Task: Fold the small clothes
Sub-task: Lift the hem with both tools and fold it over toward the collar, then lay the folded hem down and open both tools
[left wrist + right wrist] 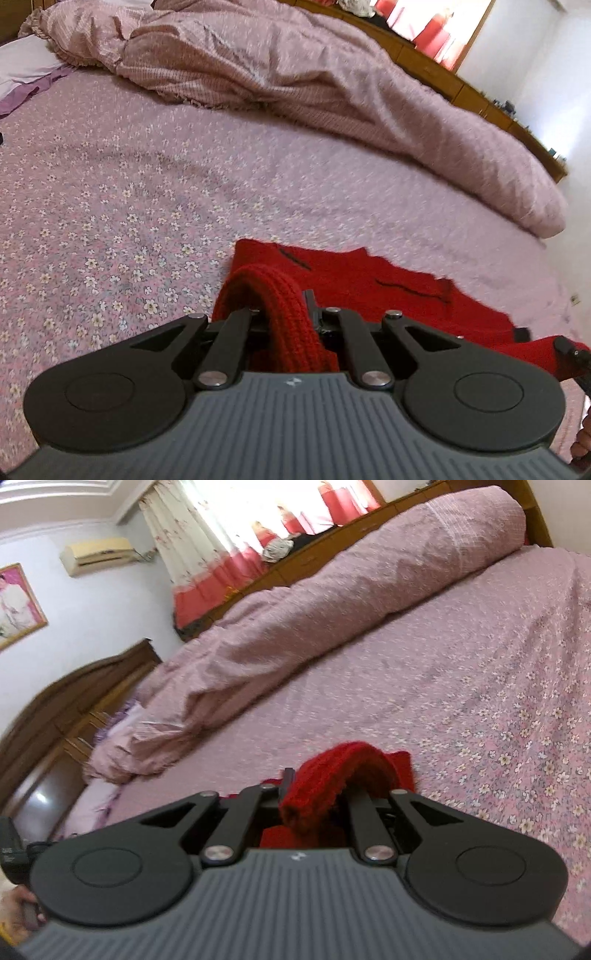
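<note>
A small red knitted garment (369, 280) lies on the pink floral bed sheet (110, 221). My left gripper (288, 314) is shut on its ribbed edge, which bunches up over the jaws and hides the fingertips. The rest of the garment spreads to the right with dark stitch marks on it. In the right wrist view my right gripper (325, 794) is shut on another ribbed red edge (340, 768) of the same garment, lifted just above the sheet (480, 701). The right gripper's tip (570, 354) shows at the left view's right edge.
A rolled pink quilt (295, 74) lies along the far side of the bed, also in the right wrist view (332, 602). A wooden headboard (74, 701) and pillows stand at one end. Curtains and a wooden ledge sit behind the quilt.
</note>
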A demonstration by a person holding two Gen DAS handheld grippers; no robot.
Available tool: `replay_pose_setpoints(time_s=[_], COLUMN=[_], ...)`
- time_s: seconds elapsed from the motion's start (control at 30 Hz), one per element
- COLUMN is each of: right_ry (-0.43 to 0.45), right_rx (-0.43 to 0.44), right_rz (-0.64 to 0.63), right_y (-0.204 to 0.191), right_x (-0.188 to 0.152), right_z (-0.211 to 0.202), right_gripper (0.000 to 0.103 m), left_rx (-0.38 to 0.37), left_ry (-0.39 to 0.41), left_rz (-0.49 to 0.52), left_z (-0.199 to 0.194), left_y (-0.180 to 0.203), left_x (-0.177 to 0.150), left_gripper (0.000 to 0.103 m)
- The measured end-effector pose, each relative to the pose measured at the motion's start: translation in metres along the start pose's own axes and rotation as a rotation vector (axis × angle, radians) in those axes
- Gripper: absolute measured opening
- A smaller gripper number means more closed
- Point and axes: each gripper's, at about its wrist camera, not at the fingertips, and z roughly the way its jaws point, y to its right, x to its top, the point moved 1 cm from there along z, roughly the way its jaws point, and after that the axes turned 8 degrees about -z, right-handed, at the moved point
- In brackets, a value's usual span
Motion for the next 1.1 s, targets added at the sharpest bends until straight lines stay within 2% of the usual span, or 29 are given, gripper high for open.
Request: replay_pose_setpoints(time_s=[0.17, 0.37, 0.4, 0.43, 0.47, 0.5, 0.53, 0.57, 0.6, 0.83, 1.1], right_ry=[-0.055, -0.078, -0.079, -0.082, -0.084, -0.082, -0.074, -0.061, -0.049, -0.009, -0.004], right_rx=[-0.066, -0.087, -0.089, -0.091, -0.096, -0.099, -0.102, -0.098, -0.095, -0.064, -0.082], right_rz=[-0.012, -0.011, -0.008, -0.009, -0.013, -0.016, -0.021, -0.024, -0.024, -0.066, -0.168], right_y=[0.007, 0.011, 0.01, 0.009, 0.006, 0.005, 0.003, 0.002, 0.001, -0.014, -0.033], right_x=[-0.013, -0.023, -0.022, -0.02, -0.019, -0.018, -0.018, -0.017, -0.016, -0.017, -0.029], right_z=[0.024, 0.034, 0.032, 0.03, 0.027, 0.025, 0.019, 0.014, 0.011, -0.023, -0.049], right_gripper=[0.011, 0.012, 0.013, 0.013, 0.014, 0.021, 0.035, 0.043, 0.051, 0.052, 0.052], left_rx=[0.032, 0.059, 0.063, 0.069, 0.076, 0.083, 0.087, 0.088, 0.087, 0.08, 0.062], left_ry=[-0.026, -0.021, -0.023, -0.024, -0.019, -0.007, 0.006, 0.021, 0.033, 0.077, 0.086], left_rz=[0.025, 0.089, 0.098, 0.107, 0.115, 0.125, 0.133, 0.146, 0.161, 0.229, 0.281], left_z=[0.021, 0.015, 0.012, 0.008, 0.004, -0.002, -0.01, -0.016, -0.023, -0.066, -0.097], left_y=[-0.006, 0.006, 0.008, 0.01, 0.012, 0.013, 0.015, 0.016, 0.017, 0.026, 0.037], left_x=[-0.004, -0.005, -0.004, -0.004, -0.004, -0.005, -0.005, -0.006, -0.007, -0.024, -0.06], left_gripper=[0.011, 0.013, 0.015, 0.023, 0.038, 0.047, 0.061, 0.068, 0.07, 0.081, 0.084])
